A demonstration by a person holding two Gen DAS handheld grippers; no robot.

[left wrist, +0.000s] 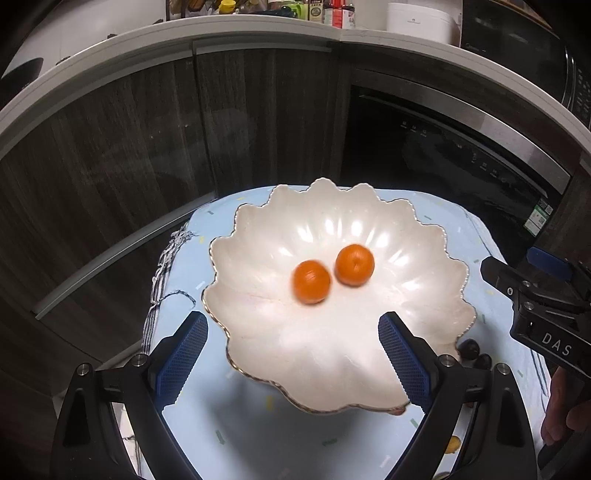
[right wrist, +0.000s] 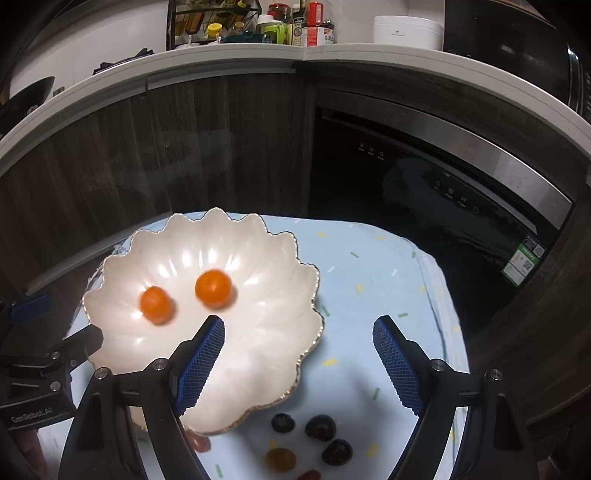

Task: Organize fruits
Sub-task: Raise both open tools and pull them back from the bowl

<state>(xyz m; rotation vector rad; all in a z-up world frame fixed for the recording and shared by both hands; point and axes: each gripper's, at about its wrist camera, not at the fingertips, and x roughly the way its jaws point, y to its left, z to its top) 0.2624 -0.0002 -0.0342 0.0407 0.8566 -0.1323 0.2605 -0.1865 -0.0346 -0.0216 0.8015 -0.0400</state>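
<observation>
A white scalloped bowl [left wrist: 332,350] with a gold rim stands on a light blue cloth; it also shows in the right wrist view [right wrist: 258,332]. Two small oranges lie in it: one on the left [left wrist: 311,281] [right wrist: 156,304], slightly blurred, and one on the right [left wrist: 354,264] [right wrist: 213,288]. My left gripper [left wrist: 291,354] is open and empty above the bowl's near side. My right gripper [right wrist: 299,360] is open and empty over the bowl's right edge. Several dark small fruits [right wrist: 320,428] and a yellowish one [right wrist: 280,459] lie on the cloth near the bowl.
The cloth [right wrist: 369,266] covers a small table with rounded edges. Behind it stand dark wood cabinets [left wrist: 129,166] and a black dishwasher [right wrist: 424,177]. The counter above carries bottles and a white cooker [right wrist: 406,31]. The right gripper's body [left wrist: 535,295] shows at the left view's right edge.
</observation>
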